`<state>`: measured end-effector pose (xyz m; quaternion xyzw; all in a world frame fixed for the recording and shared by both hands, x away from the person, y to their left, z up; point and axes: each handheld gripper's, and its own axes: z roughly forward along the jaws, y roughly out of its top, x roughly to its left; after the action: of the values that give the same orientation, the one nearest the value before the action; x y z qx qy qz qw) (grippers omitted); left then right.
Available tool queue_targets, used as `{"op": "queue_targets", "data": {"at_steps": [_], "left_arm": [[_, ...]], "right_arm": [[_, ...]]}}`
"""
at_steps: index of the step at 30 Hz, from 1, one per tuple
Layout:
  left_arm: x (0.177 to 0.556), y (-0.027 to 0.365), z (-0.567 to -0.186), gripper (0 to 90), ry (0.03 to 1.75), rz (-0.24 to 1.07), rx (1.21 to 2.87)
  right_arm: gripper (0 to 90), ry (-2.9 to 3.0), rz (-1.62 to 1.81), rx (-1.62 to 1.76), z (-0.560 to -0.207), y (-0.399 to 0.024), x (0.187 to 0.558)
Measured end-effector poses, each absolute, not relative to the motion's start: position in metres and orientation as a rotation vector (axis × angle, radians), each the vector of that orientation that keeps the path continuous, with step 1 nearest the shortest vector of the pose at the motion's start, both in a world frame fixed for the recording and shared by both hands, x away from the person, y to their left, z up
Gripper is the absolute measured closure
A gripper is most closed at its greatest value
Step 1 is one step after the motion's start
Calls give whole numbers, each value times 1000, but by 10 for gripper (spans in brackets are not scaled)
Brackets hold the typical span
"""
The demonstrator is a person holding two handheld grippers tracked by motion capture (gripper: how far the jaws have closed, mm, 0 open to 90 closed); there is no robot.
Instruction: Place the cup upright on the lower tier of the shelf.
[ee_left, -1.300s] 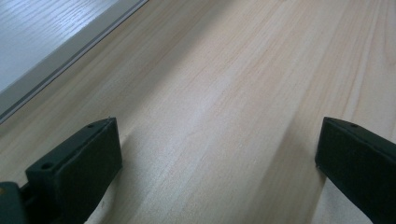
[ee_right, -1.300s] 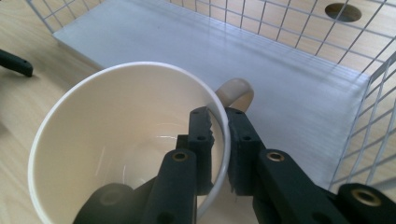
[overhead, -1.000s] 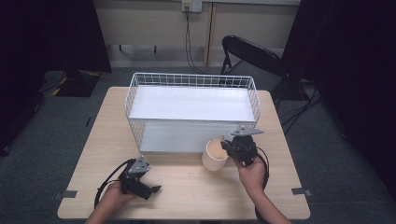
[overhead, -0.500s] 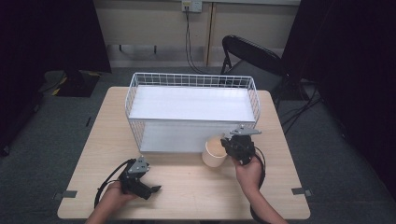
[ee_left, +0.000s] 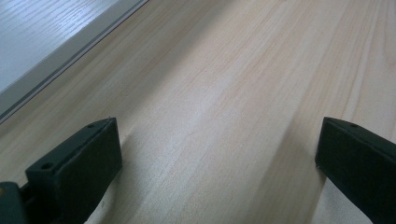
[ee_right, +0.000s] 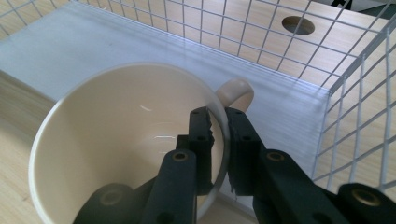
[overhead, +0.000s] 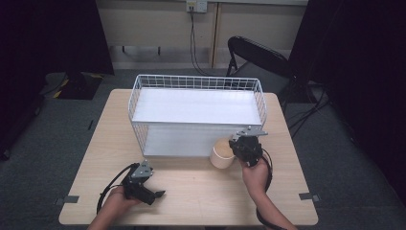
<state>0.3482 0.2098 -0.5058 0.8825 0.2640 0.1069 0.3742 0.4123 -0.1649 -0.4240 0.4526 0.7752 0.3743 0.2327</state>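
A cream mug (overhead: 222,154) stands upright at the near right corner of the white wire basket (overhead: 135,99). My right gripper (overhead: 238,148) is shut on the mug's rim beside the handle. In the right gripper view, one jaw of my right gripper (ee_right: 219,135) is inside the mug (ee_right: 116,135) and the other outside, just below the handle (ee_right: 236,91). The mug is empty. My left gripper (overhead: 156,193) lies low on the table (overhead: 201,191) near its front left. In the left gripper view, my left gripper (ee_left: 217,154) is open wide over bare wood.
The basket's white floor panel (ee_right: 93,42) lies behind the mug, with wire mesh (ee_right: 355,116) to the right. A round hole (ee_right: 298,24) shows in the tabletop beyond the mesh. A black chair (overhead: 258,55) stands behind the table.
My right gripper and the mug have shifted slightly toward the basket. The left hand and its gripper have stayed put.
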Motion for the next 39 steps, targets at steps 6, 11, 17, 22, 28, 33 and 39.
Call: {"op": "queue_targets", "data": {"at_steps": [6, 11, 17, 22, 28, 33, 39], "left_arm": [[348, 210, -506, 0, 676, 273, 2260], [348, 210, -506, 0, 676, 273, 2260], [348, 210, -506, 0, 676, 273, 2260], [348, 210, -506, 0, 676, 273, 2260], [348, 210, -506, 0, 676, 274, 2260], [348, 210, -506, 0, 676, 274, 2259], [348, 210, -506, 0, 676, 274, 2260]], "right_arm": [[821, 2125, 1013, 1227, -424, -163, 415], [820, 2105, 1020, 1230, -425, -161, 417], [819, 2083, 1019, 1230, -426, -159, 420], [817, 2066, 1010, 1242, -426, -158, 424], [817, 2050, 1006, 1237, -426, -158, 427], [739, 2028, 1032, 1266, -425, -160, 427], [653, 2016, 1038, 1279, -423, -164, 425]]}}
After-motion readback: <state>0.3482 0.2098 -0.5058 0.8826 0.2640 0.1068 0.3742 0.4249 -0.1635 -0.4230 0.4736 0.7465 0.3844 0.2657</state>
